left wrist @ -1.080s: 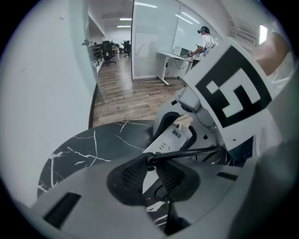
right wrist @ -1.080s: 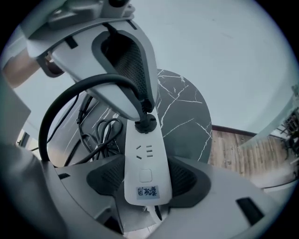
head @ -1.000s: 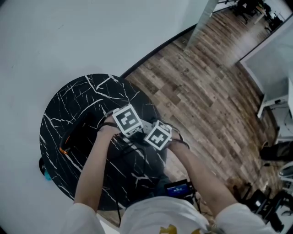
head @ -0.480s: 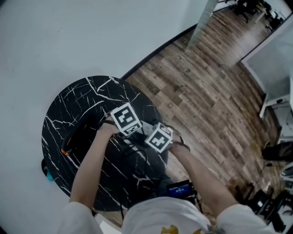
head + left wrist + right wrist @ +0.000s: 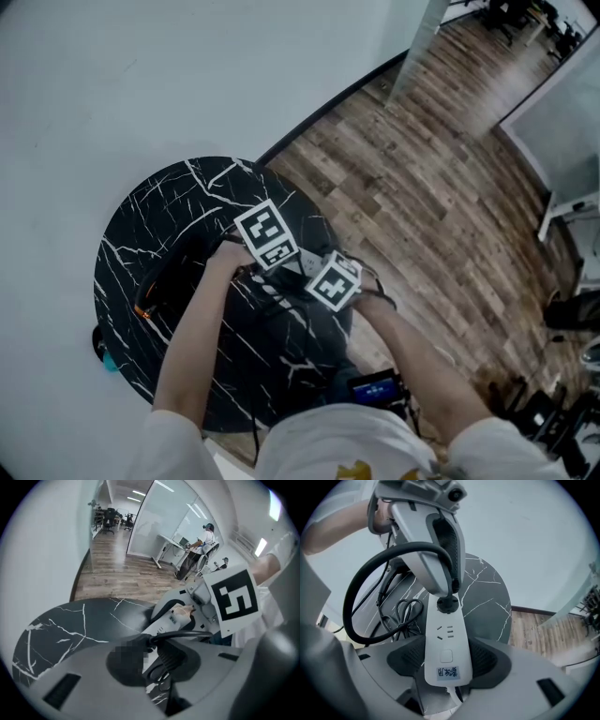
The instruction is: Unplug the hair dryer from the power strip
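Right gripper view: right gripper (image 5: 446, 662) clamped across power strip (image 5: 445, 634); left gripper (image 5: 449, 594), jaws narrow, apparently nipping the plug (image 5: 447, 605). Draw plug straight out, strip steadied.

A round black tabletop (image 5: 150, 234) veined with white lines stands against a plain pale wall (image 5: 141, 75). A small teal object (image 5: 111, 362) peeks out at its lower-left edge. Brown wood-plank floor (image 5: 422, 187) stretches away, edged by a dark baseboard (image 5: 328, 103). Far off are a glass partition (image 5: 159, 522), a white desk (image 5: 171, 543) and a standing person (image 5: 204, 536).
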